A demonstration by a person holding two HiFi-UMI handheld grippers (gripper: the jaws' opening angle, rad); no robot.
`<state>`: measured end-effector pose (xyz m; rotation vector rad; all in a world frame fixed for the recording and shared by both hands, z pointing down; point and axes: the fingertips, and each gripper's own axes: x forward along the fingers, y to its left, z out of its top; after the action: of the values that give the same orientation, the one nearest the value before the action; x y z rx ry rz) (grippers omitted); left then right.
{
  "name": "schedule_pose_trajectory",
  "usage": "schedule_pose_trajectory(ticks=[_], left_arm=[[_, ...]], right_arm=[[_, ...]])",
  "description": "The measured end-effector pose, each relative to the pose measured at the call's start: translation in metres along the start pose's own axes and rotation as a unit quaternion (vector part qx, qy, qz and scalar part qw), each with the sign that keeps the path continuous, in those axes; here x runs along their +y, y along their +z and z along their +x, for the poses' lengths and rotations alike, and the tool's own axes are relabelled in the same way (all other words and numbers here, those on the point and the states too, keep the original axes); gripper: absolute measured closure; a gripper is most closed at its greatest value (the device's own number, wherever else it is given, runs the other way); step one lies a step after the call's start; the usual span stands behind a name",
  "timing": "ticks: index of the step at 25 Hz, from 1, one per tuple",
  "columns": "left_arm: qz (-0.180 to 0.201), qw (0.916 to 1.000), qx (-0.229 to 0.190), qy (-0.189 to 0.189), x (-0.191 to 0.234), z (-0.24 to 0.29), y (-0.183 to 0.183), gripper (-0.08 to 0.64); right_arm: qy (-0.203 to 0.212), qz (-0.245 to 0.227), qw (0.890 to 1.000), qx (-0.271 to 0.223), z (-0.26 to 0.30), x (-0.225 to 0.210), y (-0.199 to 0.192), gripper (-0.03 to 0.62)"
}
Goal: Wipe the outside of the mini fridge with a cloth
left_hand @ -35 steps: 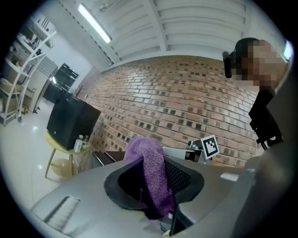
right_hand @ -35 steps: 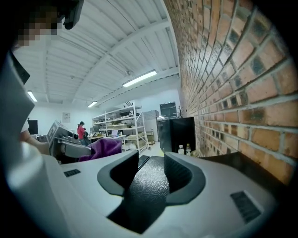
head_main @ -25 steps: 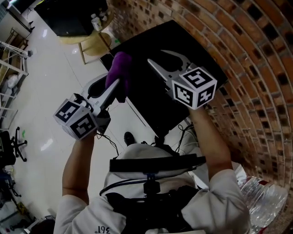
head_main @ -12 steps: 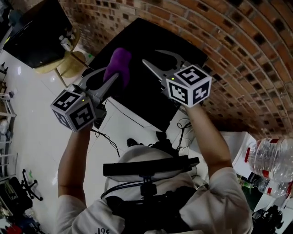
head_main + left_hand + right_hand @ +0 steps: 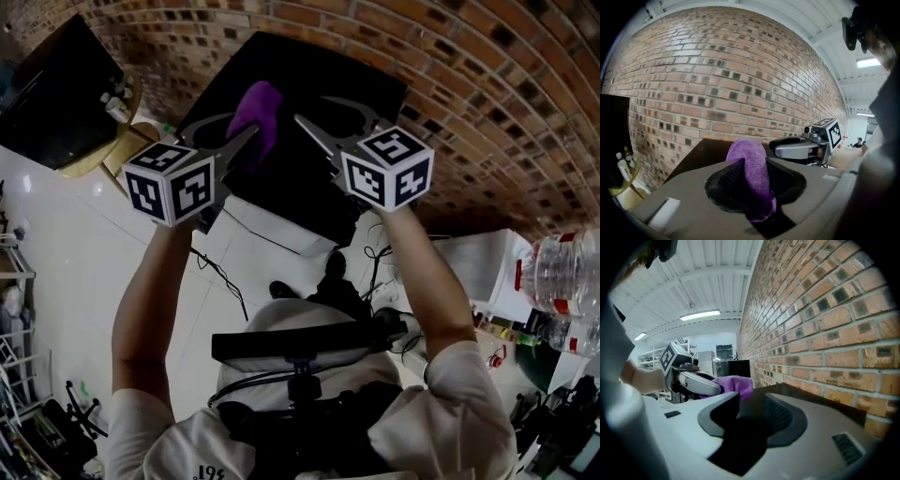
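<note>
L tongs (image 5: 246, 126) w/ cloth (image 5: 259, 101) now further over fridge (image 5: 302, 187).

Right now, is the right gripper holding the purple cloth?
No, the right gripper has its jaws apart with nothing between them, while the purple cloth sits pinched in the left gripper.

Head looks down; 2 gripper views share fridge (image 5: 314, 187).

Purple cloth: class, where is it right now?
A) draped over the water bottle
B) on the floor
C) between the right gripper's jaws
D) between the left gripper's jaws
D: the left gripper view shows the purple cloth clamped in the left gripper, while the jaws of the right gripper stand apart with nothing between them.
</note>
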<state>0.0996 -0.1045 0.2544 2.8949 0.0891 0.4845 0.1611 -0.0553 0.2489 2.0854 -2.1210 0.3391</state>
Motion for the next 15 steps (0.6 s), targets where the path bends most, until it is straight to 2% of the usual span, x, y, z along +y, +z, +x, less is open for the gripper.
schedule_pose_trajectory(ticks=[6, 15], left_arm=[[0.025, 0.9987, 0.044, 0.007, 0.004, 0.039, -0.004, 0.436], [0.014, 0.9962, 0.078, 0.036, 0.017, 0.078, -0.021, 0.420]], right_arm=[[-0.010, 0.004, 1.000, 0.001, -0.008, -0.004, -0.004, 0.426], [0.009, 0.018, 1.000, 0.016, 0.004, -0.027, -0.014, 0.426]])
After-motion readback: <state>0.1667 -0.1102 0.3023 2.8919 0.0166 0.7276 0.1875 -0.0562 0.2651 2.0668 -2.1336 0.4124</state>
